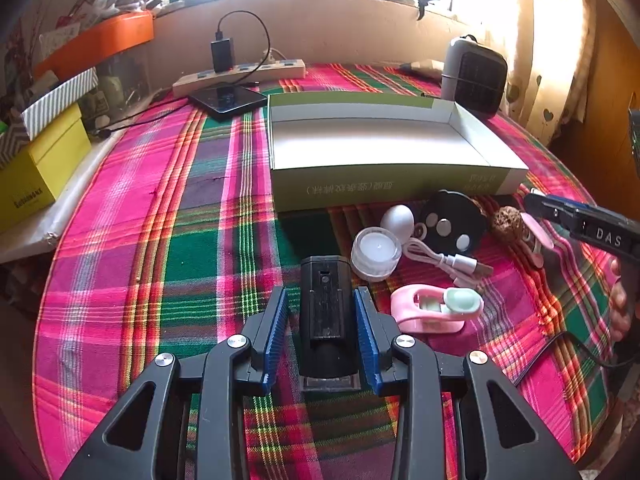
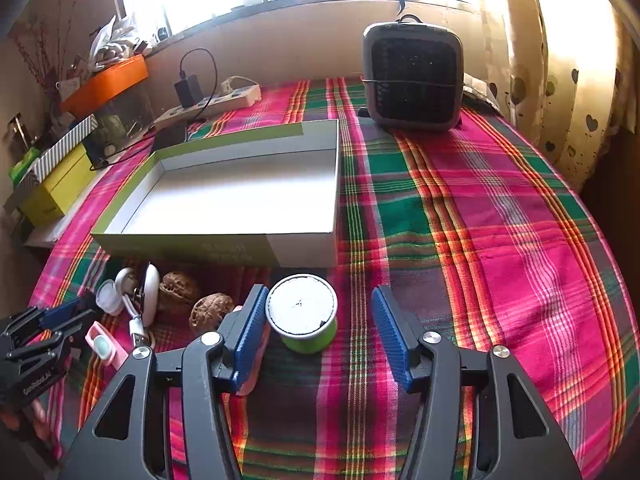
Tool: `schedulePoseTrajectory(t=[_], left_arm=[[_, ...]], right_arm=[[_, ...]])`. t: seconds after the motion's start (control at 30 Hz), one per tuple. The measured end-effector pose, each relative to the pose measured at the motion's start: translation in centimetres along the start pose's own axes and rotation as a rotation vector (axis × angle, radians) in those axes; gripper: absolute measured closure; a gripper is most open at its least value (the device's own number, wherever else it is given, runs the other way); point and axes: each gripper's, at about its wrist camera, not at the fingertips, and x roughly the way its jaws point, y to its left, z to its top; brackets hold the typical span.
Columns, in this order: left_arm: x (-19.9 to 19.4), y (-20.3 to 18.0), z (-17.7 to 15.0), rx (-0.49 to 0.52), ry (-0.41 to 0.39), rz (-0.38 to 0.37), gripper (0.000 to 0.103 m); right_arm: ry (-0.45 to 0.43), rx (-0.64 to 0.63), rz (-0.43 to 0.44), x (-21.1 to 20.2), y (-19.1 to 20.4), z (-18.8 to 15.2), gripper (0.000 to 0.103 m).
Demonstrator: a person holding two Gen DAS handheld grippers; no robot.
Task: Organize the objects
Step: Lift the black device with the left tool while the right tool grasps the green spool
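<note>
1. Plaid cloth in pink, green and orange [image 1: 132,240] lay bare across the near left of the left wrist view. One shallow open white cardboard box with green sides [image 1: 384,148] sat ahead. The left gripper [image 1: 322,316] stood spread astride one black rectangular device [image 1: 325,312], small gaps either side. Beside it: one clear candle jar [image 1: 376,254], one white egg-shaped piece [image 1: 398,220], one pink clip [image 1: 434,308].

2. From the right wrist view, open cloth stretched to the right. The right gripper [image 2: 320,320] gaped around one green-sided round tin with a white top [image 2: 303,312], nearer the left finger. Two walnuts [image 2: 178,290] lay left, short of the box's near wall.
</note>
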Motion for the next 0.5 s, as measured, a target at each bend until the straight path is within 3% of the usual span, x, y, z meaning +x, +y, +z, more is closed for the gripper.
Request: schedulePoseTrajectory(t=[0.13,0.4,0.5], left_arm=[[-0.32,0.06,-0.39,0.001,0.003,0.006,0.071],[-0.38,-0.01,-0.47,-0.007,-0.006,0.009,0.072],[-0.43,0.34,-0.43,-0.024,-0.009,0.009,0.078]], right_arm=[[0.004,-0.002,0.015,0.18,0.02,0.06,0.062],[0.012,-0.001,0.035,0.46,0.0,-0.05,0.068],[0.011,0.0,0.036,0.43,-0.01,-0.07,0.068]])
